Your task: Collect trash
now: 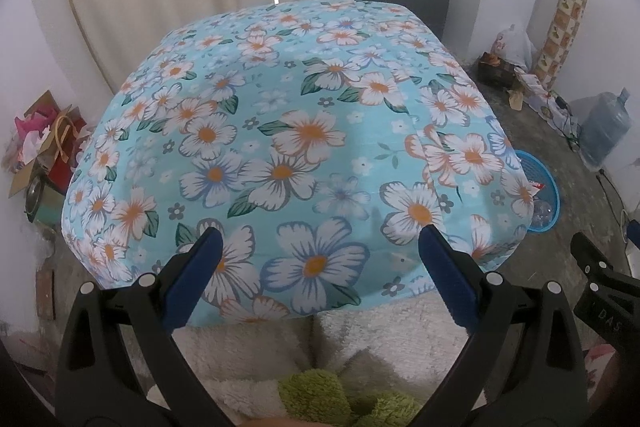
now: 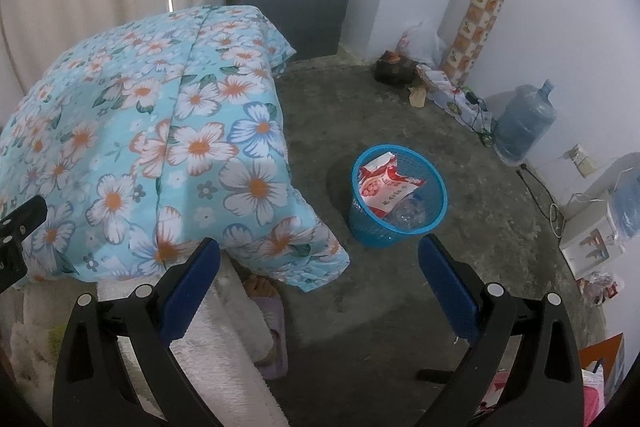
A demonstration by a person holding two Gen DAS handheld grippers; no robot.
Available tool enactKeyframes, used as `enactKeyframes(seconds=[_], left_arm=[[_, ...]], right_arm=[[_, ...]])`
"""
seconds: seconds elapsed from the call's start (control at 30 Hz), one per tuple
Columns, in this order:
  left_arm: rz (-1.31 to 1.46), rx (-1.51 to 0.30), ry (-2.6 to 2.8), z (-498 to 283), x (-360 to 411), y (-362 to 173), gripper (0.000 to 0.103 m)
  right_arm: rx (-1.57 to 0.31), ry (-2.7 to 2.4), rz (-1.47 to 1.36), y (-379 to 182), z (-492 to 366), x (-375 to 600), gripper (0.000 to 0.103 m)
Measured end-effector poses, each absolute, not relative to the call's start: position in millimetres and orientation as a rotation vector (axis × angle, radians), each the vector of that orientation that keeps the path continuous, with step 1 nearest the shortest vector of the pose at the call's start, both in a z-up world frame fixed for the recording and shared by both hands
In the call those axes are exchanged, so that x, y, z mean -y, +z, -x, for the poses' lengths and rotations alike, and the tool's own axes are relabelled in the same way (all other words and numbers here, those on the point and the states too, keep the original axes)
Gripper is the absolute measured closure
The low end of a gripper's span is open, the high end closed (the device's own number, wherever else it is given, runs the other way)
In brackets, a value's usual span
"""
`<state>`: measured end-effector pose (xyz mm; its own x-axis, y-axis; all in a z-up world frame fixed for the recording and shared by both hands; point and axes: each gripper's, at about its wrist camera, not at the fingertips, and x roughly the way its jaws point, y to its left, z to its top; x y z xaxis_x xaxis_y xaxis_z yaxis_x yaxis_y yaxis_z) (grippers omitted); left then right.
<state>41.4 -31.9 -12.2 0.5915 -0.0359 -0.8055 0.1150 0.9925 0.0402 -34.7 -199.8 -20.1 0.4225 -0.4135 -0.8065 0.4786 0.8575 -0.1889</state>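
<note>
Blue basket (image 2: 398, 201) on floor, frame centre, beside table's floral cloth (image 2: 160, 131); red-white packet (image 2: 386, 183) and clear bottle (image 2: 408, 213) already inside. Right tool (image 2: 320, 287) fingers apart, empty, facing basket. Left tool (image 1: 320, 271) apart, empty, over cloth.

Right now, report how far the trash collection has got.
Looks done: the blue basket on the floor already holds a red-and-white wrapper and a clear plastic bottle. In hand: nothing; the left gripper and the right gripper are both open and empty. Left: no loose trash shows on the floral cloth, so little seems to remain there.
</note>
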Motion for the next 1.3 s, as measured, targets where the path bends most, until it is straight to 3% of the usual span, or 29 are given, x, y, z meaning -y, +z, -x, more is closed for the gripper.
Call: enactKeyframes(seconds=[1.3], left_arm=[[-0.076, -0.940, -0.067, -47.1, 20.7, -11.9, 0.009]], right_arm=[[-0.989, -0.556, -0.069, -15.1, 31.4, 199.2, 0.007]])
